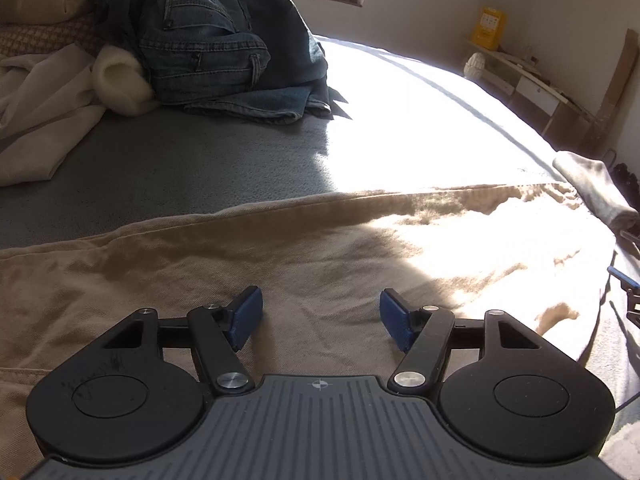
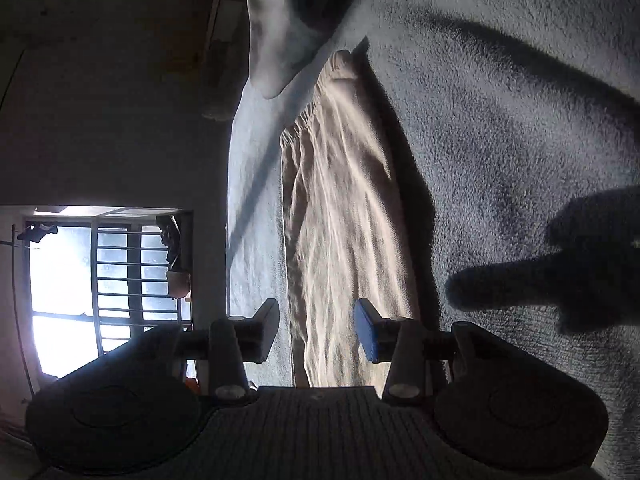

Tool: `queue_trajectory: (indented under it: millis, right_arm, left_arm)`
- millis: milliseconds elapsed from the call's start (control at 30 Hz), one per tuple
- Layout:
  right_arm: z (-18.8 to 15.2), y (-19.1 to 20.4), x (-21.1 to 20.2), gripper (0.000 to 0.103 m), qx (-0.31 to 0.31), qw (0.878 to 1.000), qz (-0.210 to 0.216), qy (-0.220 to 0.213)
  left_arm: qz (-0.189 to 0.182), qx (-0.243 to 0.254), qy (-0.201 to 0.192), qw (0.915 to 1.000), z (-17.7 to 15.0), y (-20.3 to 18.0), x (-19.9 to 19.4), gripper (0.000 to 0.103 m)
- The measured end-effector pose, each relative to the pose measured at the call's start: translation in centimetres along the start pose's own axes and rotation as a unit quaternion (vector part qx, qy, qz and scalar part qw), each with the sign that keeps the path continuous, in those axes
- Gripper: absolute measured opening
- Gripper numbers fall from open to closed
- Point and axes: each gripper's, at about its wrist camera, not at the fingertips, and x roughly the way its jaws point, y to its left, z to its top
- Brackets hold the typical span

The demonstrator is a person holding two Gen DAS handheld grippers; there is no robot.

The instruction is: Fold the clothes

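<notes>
Our left gripper (image 1: pixel 321 322) hangs just above the tan garment (image 1: pixel 280 264), released, its blue pads (image 1: pixel 246 316) spread wide with bare cloth between them and nothing held. The garment lies flat across the grey bedsheet (image 1: pixel 200 156), and its far hem runs straight across the left view from the left border up toward the right. Beyond that hem the sheet is bare up to a pile of jeans (image 1: pixel 224 40) and cream clothes (image 1: pixel 44 92) at the far left, well apart from us. A bright patch of sun falls over the sheet and the garment's right part. At the right edge of the bed a pale cloth (image 1: pixel 592 184) lies just past the garment's corner, and a shelf (image 1: pixel 532 84) stands against the wall beyond.

Our right gripper (image 2: pixel 317 330) is rolled on its side, so the bed stands as a wall at the right of its view and a barred window (image 2: pixel 108 276) sits at the lower left. It too is released, fingers parted, straddling the garment's (image 2: pixel 344 216) near end; we cannot tell whether the pads touch the cloth. The garment stretches away from it as a long strip, its edge toward the bed side nearest the window. The sheet (image 2: pixel 520 100) spreads wide to the other side, crossed by a dark shadow (image 2: pixel 560 276) of the gripper.
</notes>
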Motion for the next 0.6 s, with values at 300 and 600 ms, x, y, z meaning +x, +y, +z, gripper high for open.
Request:
queue_trajectory:
  millis: [300,600]
  right_arm:
    - [5.2,-0.1,-0.1,0.047,-0.035,0.997,-0.049,-0.047]
    - [11.8,-1.2,4.0,0.048,-0.065,0.996,-0.046,-0.045]
  left_arm:
    - [-0.017,0.053,0.016,0.9983,-0.6,-2.5,1.7,0.066]
    - [-0.023,0.042,0.014,0.9987,-0.6,-2.1,2.0,0.069]
